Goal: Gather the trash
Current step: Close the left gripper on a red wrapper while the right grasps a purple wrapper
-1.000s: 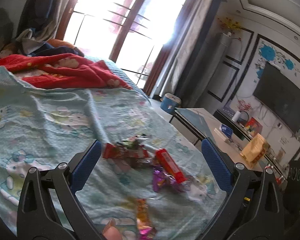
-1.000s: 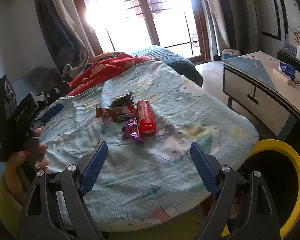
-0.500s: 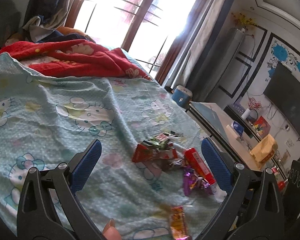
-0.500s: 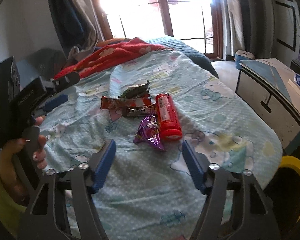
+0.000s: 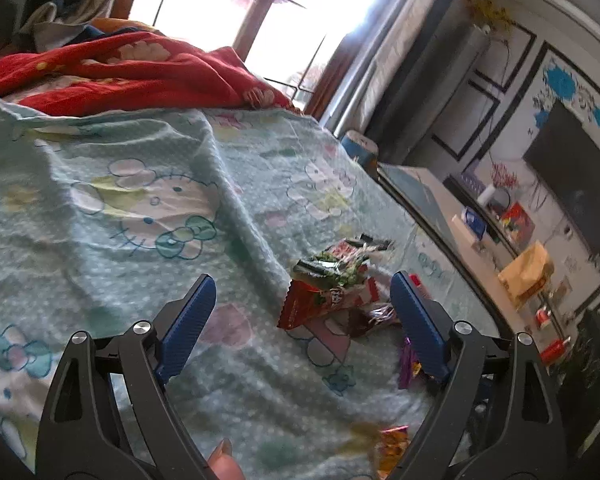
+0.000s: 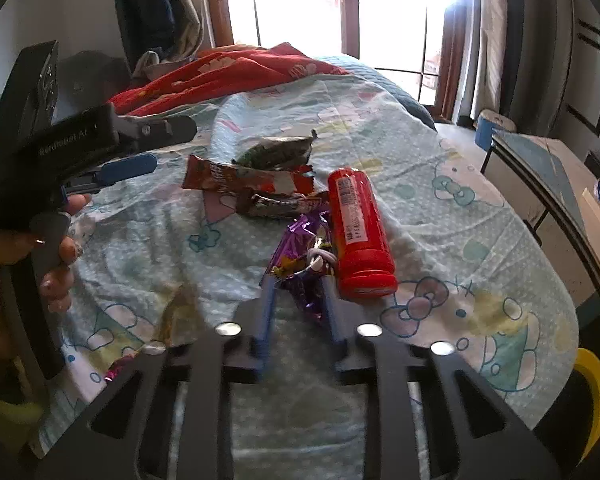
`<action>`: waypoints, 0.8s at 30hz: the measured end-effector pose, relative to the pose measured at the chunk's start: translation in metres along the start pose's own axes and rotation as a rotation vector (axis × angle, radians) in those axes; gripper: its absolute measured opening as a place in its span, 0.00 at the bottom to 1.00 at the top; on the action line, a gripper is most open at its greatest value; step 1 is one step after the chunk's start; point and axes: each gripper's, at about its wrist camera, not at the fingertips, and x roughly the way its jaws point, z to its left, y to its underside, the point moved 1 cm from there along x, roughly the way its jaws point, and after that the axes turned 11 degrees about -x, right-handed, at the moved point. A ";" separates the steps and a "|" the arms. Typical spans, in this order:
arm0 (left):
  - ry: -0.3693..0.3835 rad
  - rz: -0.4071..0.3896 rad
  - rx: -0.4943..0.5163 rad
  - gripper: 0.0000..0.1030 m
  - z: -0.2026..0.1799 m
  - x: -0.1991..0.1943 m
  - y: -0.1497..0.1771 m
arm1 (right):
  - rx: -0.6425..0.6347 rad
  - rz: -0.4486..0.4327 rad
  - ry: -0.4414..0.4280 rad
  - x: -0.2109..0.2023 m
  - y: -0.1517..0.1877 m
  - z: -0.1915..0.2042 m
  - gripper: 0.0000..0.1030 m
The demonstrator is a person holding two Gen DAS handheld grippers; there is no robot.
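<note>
Trash on the bed (image 6: pixel 440 208), none collected yet as far as shown. Item: purple wrapper (image 6: pixel 304 264), near edge of the pile; the right hand-held gripper (image 6: pixel 298 292) has just been closing and its fingers pinch the wrapper's near end, wrapper not lifted. Item: red tube (image 6: pixel 358 232), lying touching the purple wrapper. Item: red wrapper (image 5: pixel 324 300), under a green-black wrapper (image 5: pixel 332 266); the left hand-held gripper (image 5: pixel 300 312) hovers before both, jaws wide though just narrowed a little, nothing between them. Item: orange wrapper (image 5: pixel 392 446), apart at the near edge. Yellow-rimmed bin (image 6: pixel 594 396) beside the bed, a likely destination.
</note>
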 end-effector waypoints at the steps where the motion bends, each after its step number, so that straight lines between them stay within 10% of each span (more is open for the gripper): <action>1: -0.003 0.010 0.006 0.78 0.000 0.004 0.000 | 0.004 -0.009 -0.002 -0.001 0.000 -0.001 0.15; 16: 0.048 0.077 0.013 0.15 -0.002 0.017 0.010 | 0.080 -0.032 -0.063 -0.029 0.016 -0.005 0.12; 24: 0.096 0.063 0.027 0.05 -0.014 -0.008 0.030 | 0.108 -0.034 -0.074 -0.044 0.028 -0.011 0.12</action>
